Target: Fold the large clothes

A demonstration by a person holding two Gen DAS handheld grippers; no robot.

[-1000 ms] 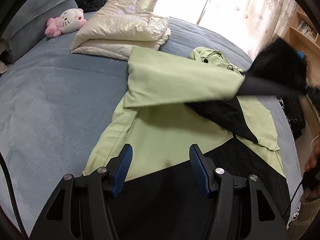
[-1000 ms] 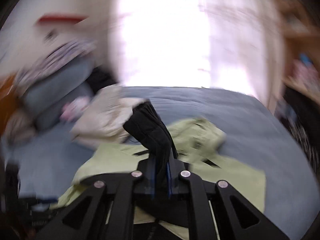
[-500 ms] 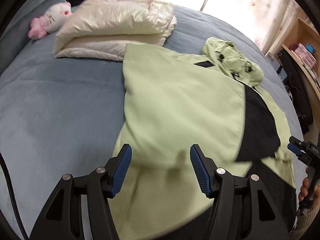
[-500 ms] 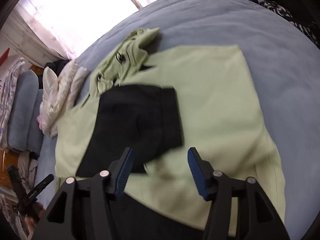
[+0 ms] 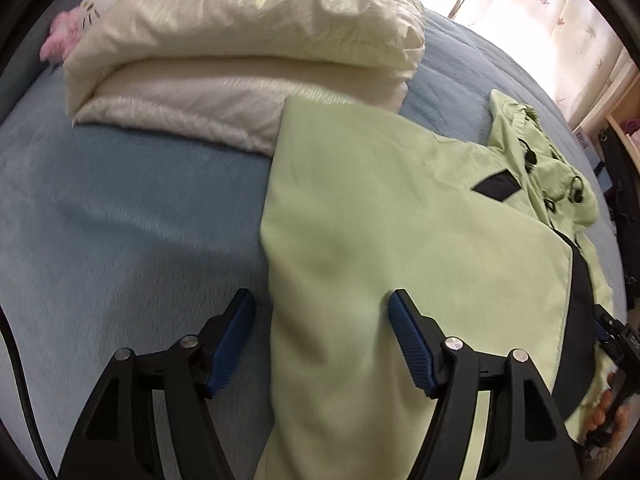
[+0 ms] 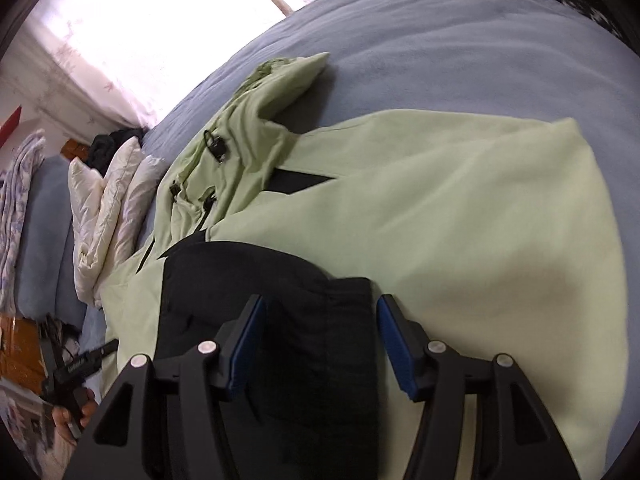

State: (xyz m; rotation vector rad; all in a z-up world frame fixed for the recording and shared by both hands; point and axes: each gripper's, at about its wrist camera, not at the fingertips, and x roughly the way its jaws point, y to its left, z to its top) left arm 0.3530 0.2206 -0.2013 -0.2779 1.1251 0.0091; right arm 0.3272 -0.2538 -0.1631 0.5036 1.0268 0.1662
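Observation:
A light green jacket (image 5: 400, 220) with black sleeves lies spread on the bed, its hood (image 5: 536, 160) at the far end. My left gripper (image 5: 320, 300) hovers low over the jacket's left edge. Its jaws are closing, the green edge lies between them, and the pads do not press on it. In the right wrist view the jacket (image 6: 460, 220) has a black sleeve (image 6: 280, 280) folded across its body. My right gripper (image 6: 320, 304) straddles that sleeve's end, jaws closing, pads clear of the cloth.
A folded white quilt (image 5: 240, 40) and a pink plush toy (image 5: 92, 12) lie beyond the jacket on the blue bed cover (image 5: 100, 220). A wooden shelf (image 5: 624, 128) stands at the right. A hand (image 5: 604, 412) shows at the right edge.
The right gripper let go of the black sleeve, which now lies across the green body. Both grippers came down closer to the jacket, the left one sliding over to its left edge.

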